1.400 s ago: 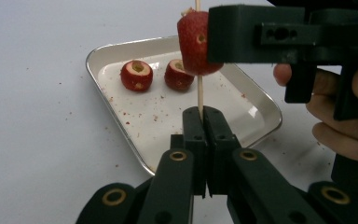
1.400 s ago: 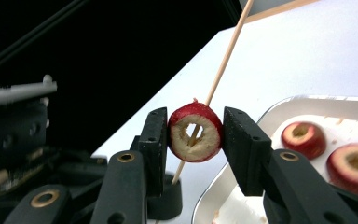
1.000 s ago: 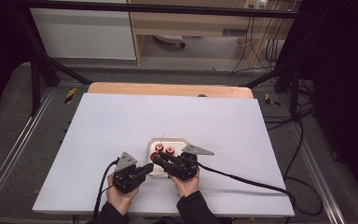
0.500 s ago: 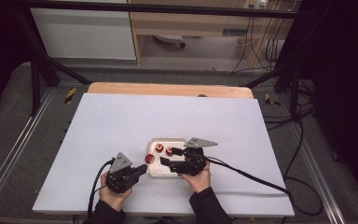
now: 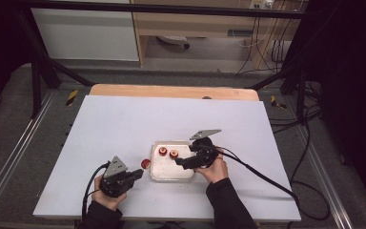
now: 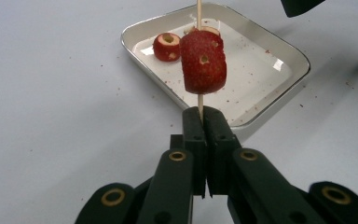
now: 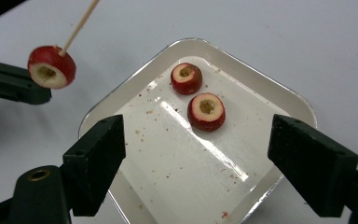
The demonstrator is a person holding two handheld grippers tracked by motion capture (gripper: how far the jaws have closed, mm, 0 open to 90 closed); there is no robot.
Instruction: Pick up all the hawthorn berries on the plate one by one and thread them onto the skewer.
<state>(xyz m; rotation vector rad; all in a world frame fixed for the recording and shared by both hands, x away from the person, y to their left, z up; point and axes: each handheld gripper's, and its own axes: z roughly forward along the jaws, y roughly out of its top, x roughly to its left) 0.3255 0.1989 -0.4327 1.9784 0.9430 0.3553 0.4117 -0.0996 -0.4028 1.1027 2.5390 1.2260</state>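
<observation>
- Gripping a thin wooden skewer [image 6: 199, 100], the left claw [image 6: 200, 114] has its jaws pressed together on the stick's lower end.
- One red fruit piece [image 6: 203, 61] sits threaded on the skewer, above the jaws and just beside the tray's near-left edge.
- Two more cored fruit pieces [image 7: 206, 111] lie in the white tray [image 7: 168, 186], near its far corner.
- The right claw [image 7: 214, 158] hangs over the tray, jaws wide apart, holding nothing.
- The tray rests on the white worktop [image 5: 124, 124].

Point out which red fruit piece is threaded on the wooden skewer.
The red cored fruit piece held up by the left gripper, beside the white tray; the other two lie in the tray.
</observation>
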